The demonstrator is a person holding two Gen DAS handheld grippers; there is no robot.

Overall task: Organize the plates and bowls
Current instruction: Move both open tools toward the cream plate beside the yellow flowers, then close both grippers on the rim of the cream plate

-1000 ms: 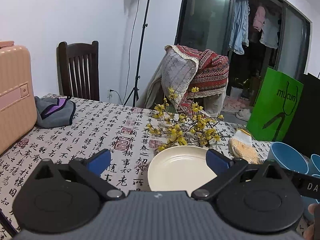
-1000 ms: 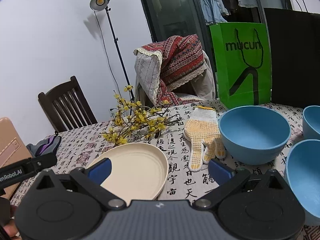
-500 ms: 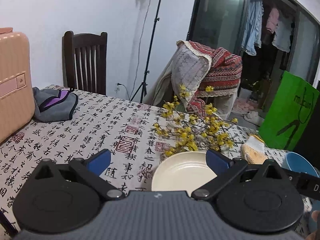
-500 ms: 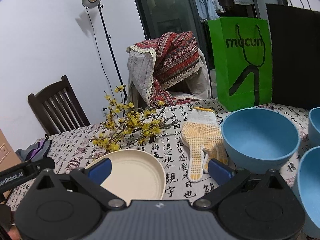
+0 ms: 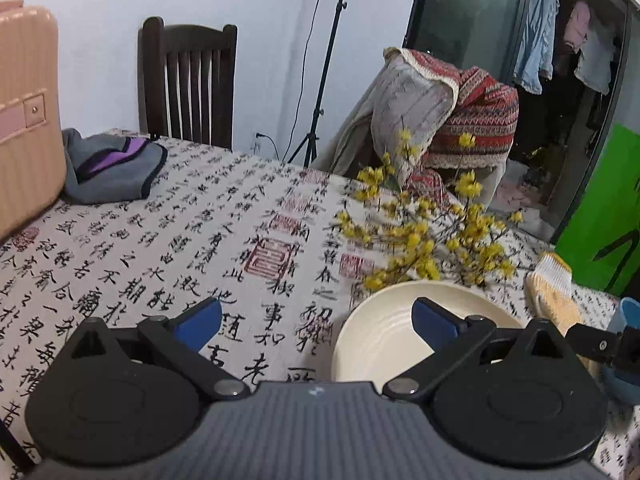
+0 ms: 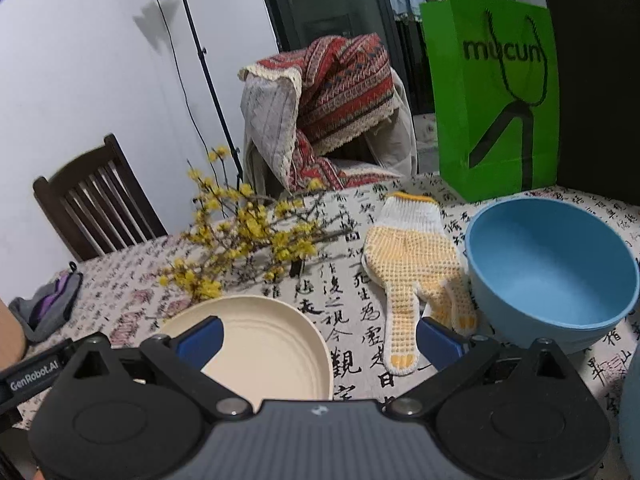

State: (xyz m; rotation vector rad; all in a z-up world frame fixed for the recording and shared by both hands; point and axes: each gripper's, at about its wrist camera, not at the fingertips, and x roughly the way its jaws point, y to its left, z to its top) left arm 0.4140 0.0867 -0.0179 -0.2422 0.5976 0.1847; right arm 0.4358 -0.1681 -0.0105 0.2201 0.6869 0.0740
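The right gripper (image 6: 319, 334) hangs over the calligraphy-print tablecloth (image 6: 352, 364) with its blue-tipped fingers (image 6: 200, 338) spread wide and nothing between them. A cream plate (image 6: 272, 344) lies under the left finger. A yellow-dotted work glove (image 6: 412, 264) lies flat just right of the plate, its fingertips pointing toward the gripper. A blue bowl (image 6: 552, 276) stands upright beside the glove. Yellow flowering branches (image 6: 248, 244) sprawl behind the plate. A green paper bag (image 6: 496, 96) stands at the far edge.

left gripper (image 5: 316, 320): jaws spread wide, empty, held level | right gripper (image 6: 320, 338): jaws spread wide, empty, held level
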